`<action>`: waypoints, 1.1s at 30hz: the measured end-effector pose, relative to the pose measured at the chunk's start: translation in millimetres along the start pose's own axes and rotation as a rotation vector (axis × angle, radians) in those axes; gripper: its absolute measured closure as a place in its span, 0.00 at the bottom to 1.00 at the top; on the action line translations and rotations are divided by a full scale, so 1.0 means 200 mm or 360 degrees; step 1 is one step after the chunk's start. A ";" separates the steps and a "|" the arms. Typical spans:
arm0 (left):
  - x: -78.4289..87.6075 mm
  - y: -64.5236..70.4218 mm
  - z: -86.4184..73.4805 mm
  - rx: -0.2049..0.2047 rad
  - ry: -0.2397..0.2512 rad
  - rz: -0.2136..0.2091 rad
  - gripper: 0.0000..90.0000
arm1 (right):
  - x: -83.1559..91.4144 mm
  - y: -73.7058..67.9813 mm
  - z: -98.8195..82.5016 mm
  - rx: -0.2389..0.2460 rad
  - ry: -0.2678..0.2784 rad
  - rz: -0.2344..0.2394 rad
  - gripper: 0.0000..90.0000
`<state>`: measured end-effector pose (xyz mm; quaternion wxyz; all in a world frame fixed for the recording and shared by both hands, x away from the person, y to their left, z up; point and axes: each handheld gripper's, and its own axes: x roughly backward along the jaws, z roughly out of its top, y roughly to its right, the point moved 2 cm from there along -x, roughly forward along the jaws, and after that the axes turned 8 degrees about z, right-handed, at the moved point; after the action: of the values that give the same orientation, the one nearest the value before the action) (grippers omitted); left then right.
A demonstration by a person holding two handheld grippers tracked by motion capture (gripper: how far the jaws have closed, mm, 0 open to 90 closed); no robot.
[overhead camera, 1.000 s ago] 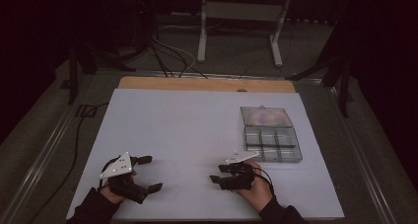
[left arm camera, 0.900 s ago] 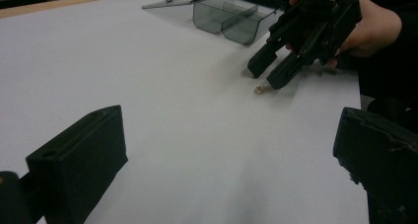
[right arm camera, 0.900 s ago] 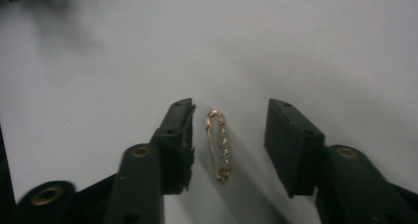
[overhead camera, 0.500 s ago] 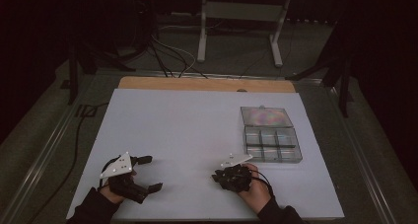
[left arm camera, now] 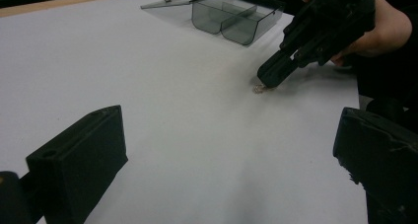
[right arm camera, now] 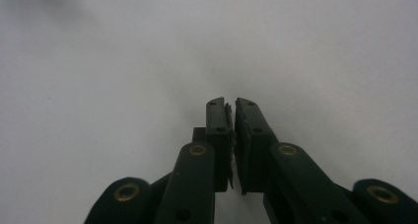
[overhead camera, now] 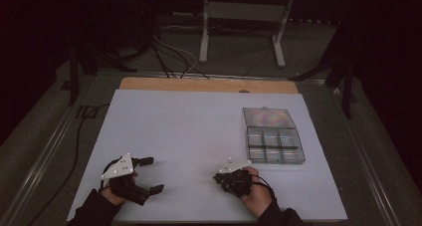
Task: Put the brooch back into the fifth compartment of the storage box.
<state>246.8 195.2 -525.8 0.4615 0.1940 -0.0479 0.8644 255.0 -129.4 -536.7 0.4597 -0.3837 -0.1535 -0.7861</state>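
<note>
At lower left of the high view the left hand-held gripper (overhead camera: pixel 148 175) is held released. The right hand-held gripper (overhead camera: pixel 220 177) is clenched, tip beside a small object (left arm camera: pixel 258 89) on the table (overhead camera: pixel 189 126).

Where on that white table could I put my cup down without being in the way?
The white table sheet is bare across its left and middle, from the wooden far edge to the two grippers. It is crowded at right, by the open clear plastic compartment box, and near the right gripper, with a tiny pale object at its tip.
</note>
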 end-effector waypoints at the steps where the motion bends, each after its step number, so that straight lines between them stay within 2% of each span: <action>1: 0.00 0.00 0.00 -0.0001 0.0000 -0.0001 0.01 | 0.01 0.00 0.00 0.0002 0.0007 -0.0003 0.95; 18: 0.00 0.00 0.00 -0.0002 -0.0006 -0.0003 0.01 | 0.12 0.04 0.05 -0.0038 0.0117 0.0005 0.95; 28: -0.01 0.00 0.00 -0.0007 -0.0010 -0.0004 0.01 | 0.20 0.12 0.05 -0.0109 0.0192 -0.0019 0.95; 33: 0.00 0.00 0.00 -0.0004 -0.0008 -0.0003 0.01 | 0.25 0.16 0.05 -0.0144 0.0225 -0.0057 0.95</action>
<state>247.2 194.5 -526.2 0.4624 0.1958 -0.0498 0.8633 272.6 -169.8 -496.9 0.4375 -0.3447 -0.0917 -0.8254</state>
